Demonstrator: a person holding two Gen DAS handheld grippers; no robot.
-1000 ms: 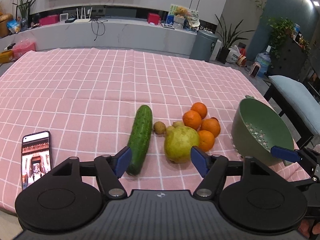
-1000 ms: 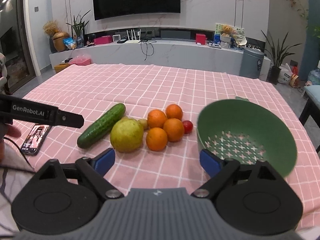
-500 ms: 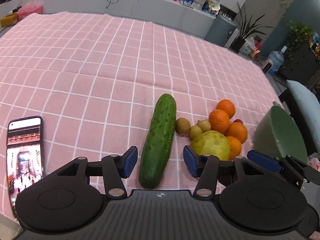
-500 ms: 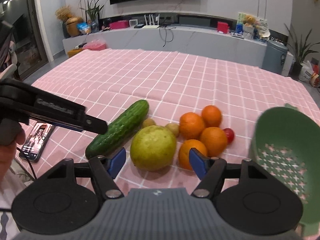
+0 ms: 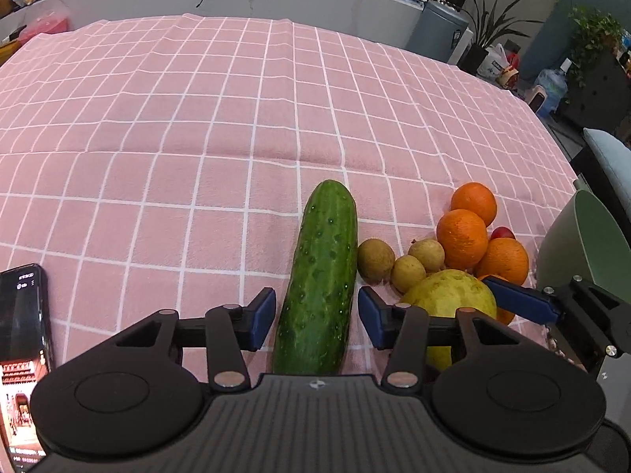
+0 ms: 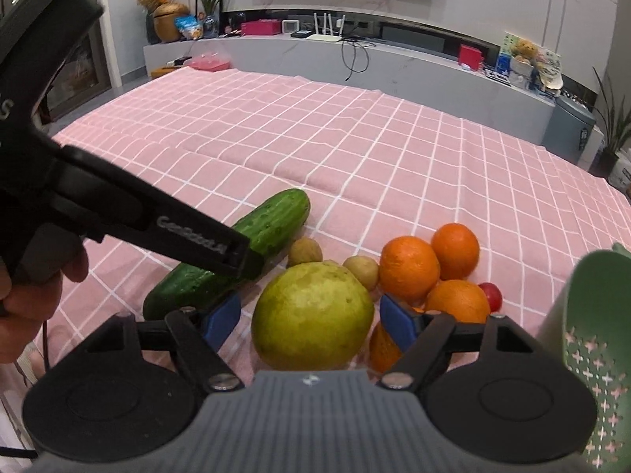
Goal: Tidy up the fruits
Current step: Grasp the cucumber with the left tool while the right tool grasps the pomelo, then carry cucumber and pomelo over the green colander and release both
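Observation:
A green cucumber (image 5: 321,276) lies on the pink checked cloth (image 5: 197,138). My left gripper (image 5: 315,317) is open, its blue pads either side of the cucumber's near end, small gaps showing. A large yellow-green pear-like fruit (image 6: 311,315) sits between the open blue pads of my right gripper (image 6: 311,321), not squeezed. Several oranges (image 6: 410,264), small brown fruits (image 6: 305,251) and a red cherry tomato (image 6: 490,295) cluster behind it. The cucumber also shows in the right wrist view (image 6: 236,252), partly behind the left gripper's body (image 6: 157,228).
A green colander (image 6: 591,335) stands at the right, close to the oranges; it also shows in the left wrist view (image 5: 583,248). A phone (image 5: 21,354) with a lit screen lies at the cloth's near left edge. A grey counter runs behind the table.
Both grippers moved forward and down. The left one now straddles the cucumber's near end; the right one has closed in around the big green fruit. Both jaws narrowed somewhat.

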